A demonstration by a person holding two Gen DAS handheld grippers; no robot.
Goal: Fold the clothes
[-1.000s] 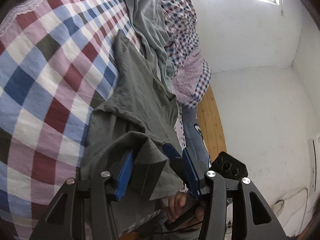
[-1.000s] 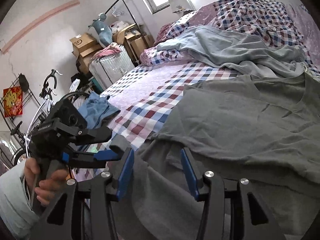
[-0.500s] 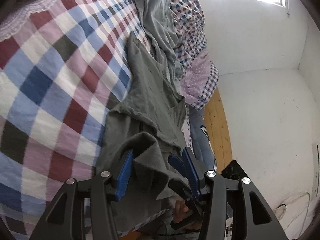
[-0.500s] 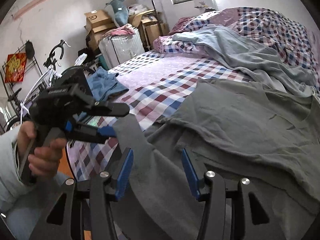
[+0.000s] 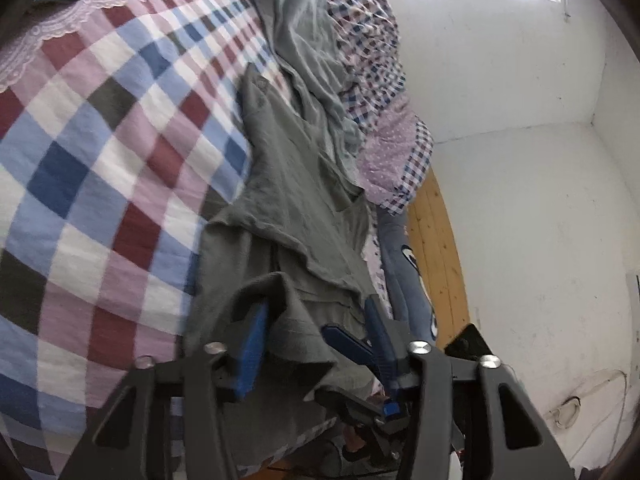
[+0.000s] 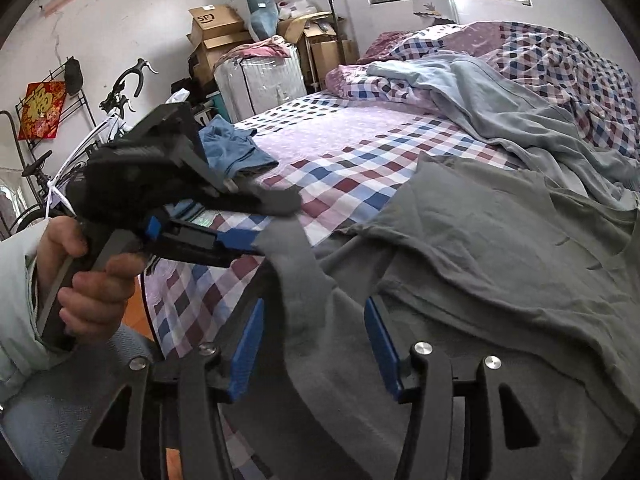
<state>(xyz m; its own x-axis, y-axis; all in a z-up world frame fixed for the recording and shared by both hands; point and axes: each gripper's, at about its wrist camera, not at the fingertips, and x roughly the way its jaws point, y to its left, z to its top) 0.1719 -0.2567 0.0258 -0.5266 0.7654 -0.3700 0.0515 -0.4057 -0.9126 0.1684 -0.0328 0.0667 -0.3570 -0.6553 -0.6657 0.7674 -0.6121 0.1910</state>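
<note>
Working on a grey shirt (image 6: 500, 248) spread over the near right part of a checked bed (image 6: 344, 140), with its far edge touching a pale blue garment (image 6: 500, 96) bunched along the far right. Holding one near corner of the shirt up off the bed with the left gripper (image 5: 316, 312), itself gripped by a hand (image 6: 92, 280) in a pale sleeve at the near left. Holding that gripper's fingers (image 5: 252, 344) wide apart, pinching nothing: carrying the cloth draped over one finger and sagging into the gap, as seen from the left wrist. Showing, from the right wrist, the same corner as a raised flap lying between the left gripper's upper and lower fingers, close against the lower blue pad. Pointing the right gripper (image 6: 314, 308) across the bed from the near edge, just beside the left one. Holding its fingers wide apart too, clamping nothing, with a raised strip of shirt passing up through the gap toward the left gripper. Leaving the rest of the shirt lying wrinkled on the bed, with one fold running across its near part. Leaving a small blue cloth (image 6: 232, 152) at the far left edge of the bed, well apart from the shirt.
</note>
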